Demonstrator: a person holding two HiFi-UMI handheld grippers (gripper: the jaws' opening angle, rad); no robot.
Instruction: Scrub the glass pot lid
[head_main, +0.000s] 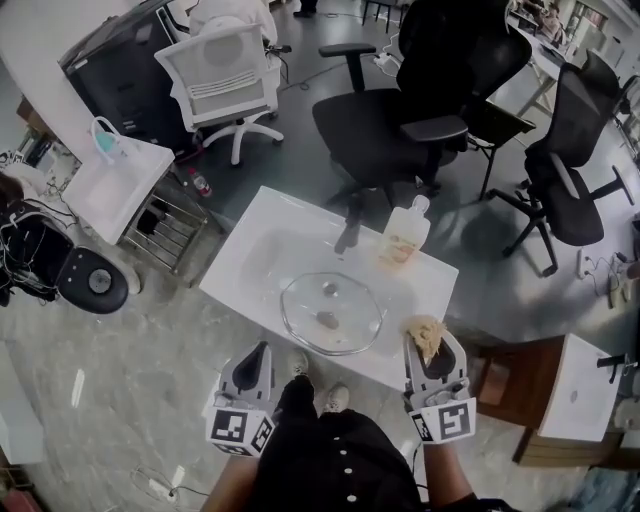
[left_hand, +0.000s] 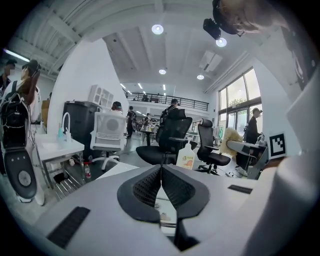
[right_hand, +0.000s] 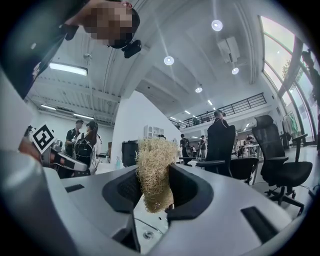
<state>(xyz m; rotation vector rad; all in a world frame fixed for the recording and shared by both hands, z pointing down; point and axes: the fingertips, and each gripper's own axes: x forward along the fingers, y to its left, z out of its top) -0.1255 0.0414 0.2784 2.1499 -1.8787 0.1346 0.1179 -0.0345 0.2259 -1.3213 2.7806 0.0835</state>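
Glass lid, lying in the sink: likely stiff, slick, breakable, best steadied by its knob; you are holding the left hand-held gripper clenched empty, the right hand-held gripper grasping a scrubber.

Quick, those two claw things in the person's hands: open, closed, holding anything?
Left gripper: closed, nothing between its jaws.
Right gripper: closed on a tan fibrous scrubber.
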